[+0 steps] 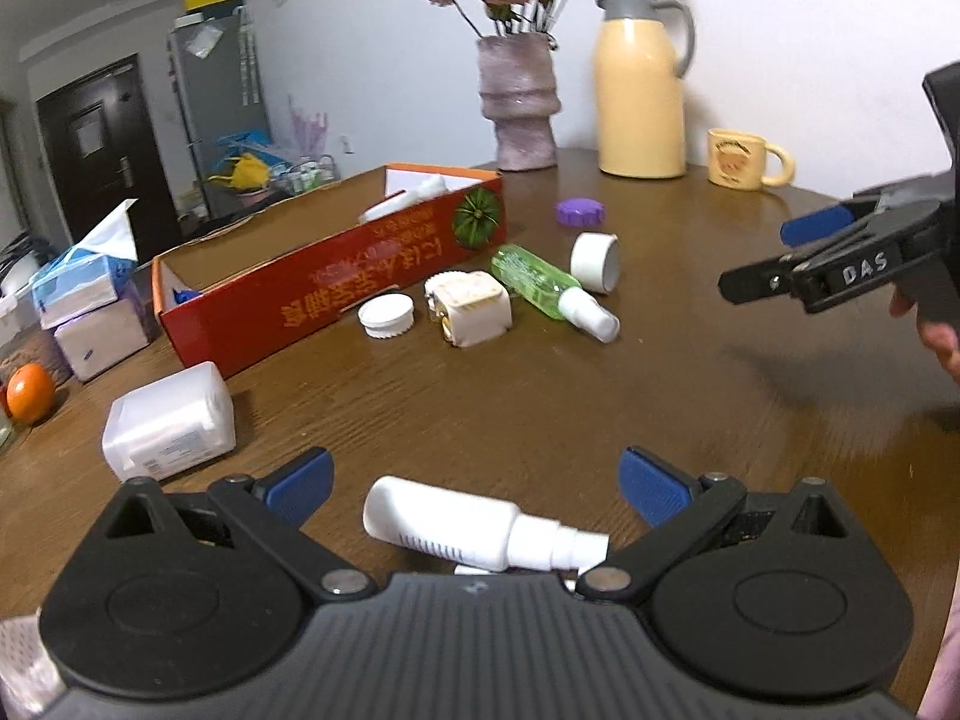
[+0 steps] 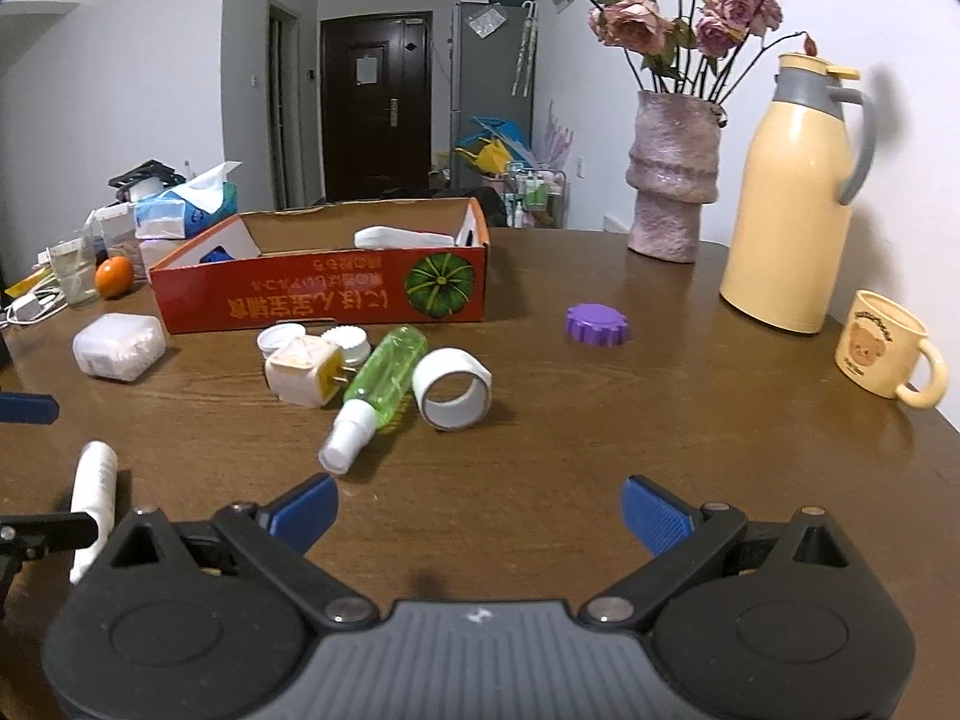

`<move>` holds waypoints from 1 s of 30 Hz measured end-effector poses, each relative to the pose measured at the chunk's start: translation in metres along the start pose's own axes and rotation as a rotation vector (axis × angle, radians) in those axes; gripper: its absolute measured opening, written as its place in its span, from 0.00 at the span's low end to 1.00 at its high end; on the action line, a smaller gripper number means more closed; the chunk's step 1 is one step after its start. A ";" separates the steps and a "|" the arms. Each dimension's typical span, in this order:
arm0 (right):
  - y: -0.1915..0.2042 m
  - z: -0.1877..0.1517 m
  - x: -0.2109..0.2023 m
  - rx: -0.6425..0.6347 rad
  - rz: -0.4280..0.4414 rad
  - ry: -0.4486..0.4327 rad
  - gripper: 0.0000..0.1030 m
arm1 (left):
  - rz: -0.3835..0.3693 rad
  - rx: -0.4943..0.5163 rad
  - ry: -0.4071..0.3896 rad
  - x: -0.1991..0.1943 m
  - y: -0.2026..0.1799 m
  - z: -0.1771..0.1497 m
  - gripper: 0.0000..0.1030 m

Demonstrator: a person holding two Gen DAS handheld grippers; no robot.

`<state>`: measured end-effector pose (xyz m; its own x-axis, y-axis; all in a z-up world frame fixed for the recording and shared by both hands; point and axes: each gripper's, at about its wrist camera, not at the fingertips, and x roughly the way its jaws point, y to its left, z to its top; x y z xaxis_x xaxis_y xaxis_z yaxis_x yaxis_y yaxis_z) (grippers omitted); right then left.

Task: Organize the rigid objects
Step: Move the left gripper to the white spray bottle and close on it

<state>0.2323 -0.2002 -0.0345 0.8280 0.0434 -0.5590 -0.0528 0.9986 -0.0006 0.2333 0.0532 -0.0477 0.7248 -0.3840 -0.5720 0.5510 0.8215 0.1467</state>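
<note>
Left wrist view: the left gripper [image 1: 474,483] is spread wide, with the white spray bottle [image 1: 474,531] lying crosswise on the table [image 1: 600,396] between its fingers, untouched. Risk, as a judgement: closing across the round body could roll it out sideways.

Right wrist view: the right gripper [image 2: 477,510] is likewise spread wide and empty, above bare table, near the green bottle [image 2: 381,393]. The red box [image 2: 318,294] stands behind the clutter, open-topped.
</note>
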 end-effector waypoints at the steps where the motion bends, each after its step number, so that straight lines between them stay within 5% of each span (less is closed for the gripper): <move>1: 0.000 -0.002 -0.003 -0.001 -0.006 0.001 0.98 | -0.002 0.007 0.007 0.002 0.001 -0.001 1.00; 8: 0.008 -0.011 -0.016 -0.026 -0.026 0.000 0.98 | -0.057 0.042 0.022 0.007 0.005 -0.006 1.00; 30: 0.019 -0.012 -0.008 -0.047 -0.034 0.029 0.98 | -0.050 0.082 0.069 0.034 0.015 -0.009 1.00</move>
<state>0.2182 -0.1819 -0.0397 0.8135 0.0083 -0.5815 -0.0516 0.9970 -0.0580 0.2629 0.0564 -0.0723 0.6670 -0.3910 -0.6343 0.6197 0.7638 0.1808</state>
